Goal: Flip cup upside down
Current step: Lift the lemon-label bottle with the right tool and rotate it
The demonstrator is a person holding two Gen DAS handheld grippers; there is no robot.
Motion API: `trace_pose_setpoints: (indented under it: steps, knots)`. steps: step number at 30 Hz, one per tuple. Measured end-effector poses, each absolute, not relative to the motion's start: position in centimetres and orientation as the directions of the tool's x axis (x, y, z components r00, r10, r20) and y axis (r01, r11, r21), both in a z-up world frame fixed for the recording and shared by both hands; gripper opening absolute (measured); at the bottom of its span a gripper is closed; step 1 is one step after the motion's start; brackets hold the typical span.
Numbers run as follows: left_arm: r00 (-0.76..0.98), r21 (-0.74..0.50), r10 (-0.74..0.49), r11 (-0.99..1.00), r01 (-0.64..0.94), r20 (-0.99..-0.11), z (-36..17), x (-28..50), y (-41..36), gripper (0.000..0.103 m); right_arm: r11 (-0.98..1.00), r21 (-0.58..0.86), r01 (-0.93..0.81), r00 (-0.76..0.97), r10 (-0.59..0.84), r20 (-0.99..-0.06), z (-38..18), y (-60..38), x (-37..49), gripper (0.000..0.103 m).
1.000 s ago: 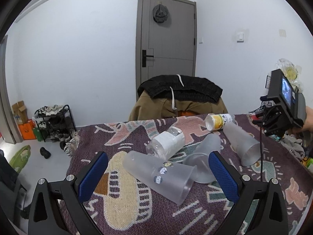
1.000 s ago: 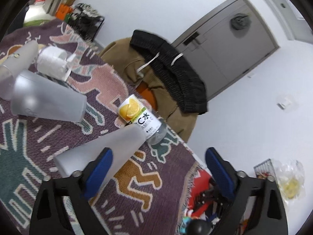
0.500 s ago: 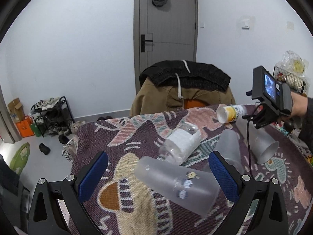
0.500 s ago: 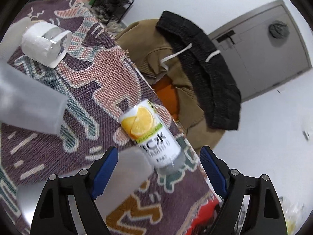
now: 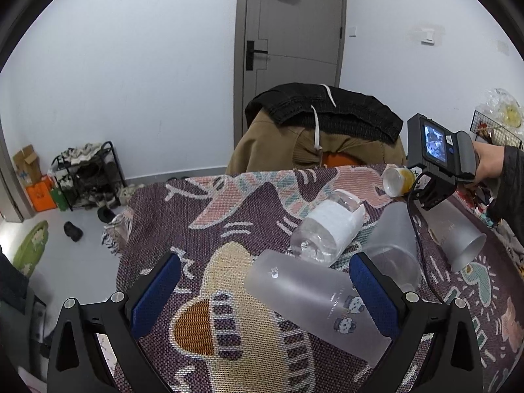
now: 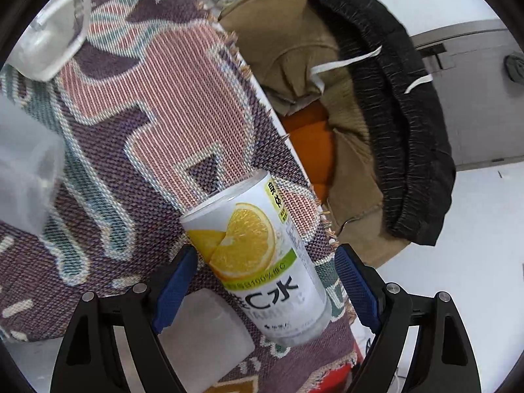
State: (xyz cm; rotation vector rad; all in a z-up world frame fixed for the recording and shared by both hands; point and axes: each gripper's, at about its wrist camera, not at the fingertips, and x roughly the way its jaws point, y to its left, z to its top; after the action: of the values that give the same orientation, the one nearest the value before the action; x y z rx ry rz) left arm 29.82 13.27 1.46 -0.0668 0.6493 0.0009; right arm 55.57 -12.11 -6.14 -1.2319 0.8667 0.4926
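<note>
Three frosted plastic cups lie on their sides on the patterned cloth. The nearest cup, with small bear prints, lies between the open jaws of my left gripper, untouched. A second cup lies behind it. A third cup lies at the right; its base shows in the right wrist view. My right gripper is open, its jaws on either side of a lemon drink bottle and above the third cup's base. The right gripper's body shows in the left wrist view.
A clear water bottle with a white label lies among the cups. A chair draped with a brown and a black garment stands behind the table. The cloth's fringed far edge is close. A shoe rack stands on the floor at left.
My right gripper moved down and forward until the lemon bottle and the third cup's base sit between its jaws. My left gripper shifted toward the bear-print cup and tilted down.
</note>
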Motion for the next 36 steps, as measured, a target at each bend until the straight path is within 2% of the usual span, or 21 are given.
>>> trace_pose_setpoints:
  steps: [4,5,6,14,25,36]
  knots:
    - [0.796,-0.058,-0.017,0.998,-0.023,-0.605,1.3,29.8,13.2,0.103,0.292,-0.594,-0.75,0.582,-0.136,-0.802,-6.8,-11.9,56.2,0.086]
    - [0.796,-0.054,-0.013,0.998,-0.025,-0.605,1.3,29.6,13.2,0.103,0.295,-0.587,-0.754,0.575,-0.136,-0.807,-6.9,-11.9,56.2,0.082]
    - [0.796,-0.054,-0.014,0.998,-0.024,-0.605,1.4,29.5,13.2,0.103,0.297,-0.58,-0.759,0.566,-0.14,-0.812,-7.0,-11.8,56.3,0.073]
    - [0.816,-0.049,0.0,0.998,-0.035,-0.578,2.7,28.0,13.2,0.103,0.275,-0.601,-0.75,0.596,-0.111,-0.795,-3.9,-11.6,54.1,0.068]
    - [0.851,-0.056,0.004,0.998,-0.039,-0.525,5.6,24.9,12.5,0.103,0.223,-0.651,-0.726,0.652,-0.079,-0.754,2.7,-11.5,48.4,0.067]
    - [0.865,-0.048,0.002,0.998,-0.03,-0.502,7.0,21.1,11.5,0.103,0.124,-0.691,-0.712,0.69,-0.053,-0.722,7.9,-11.6,39.2,0.067]
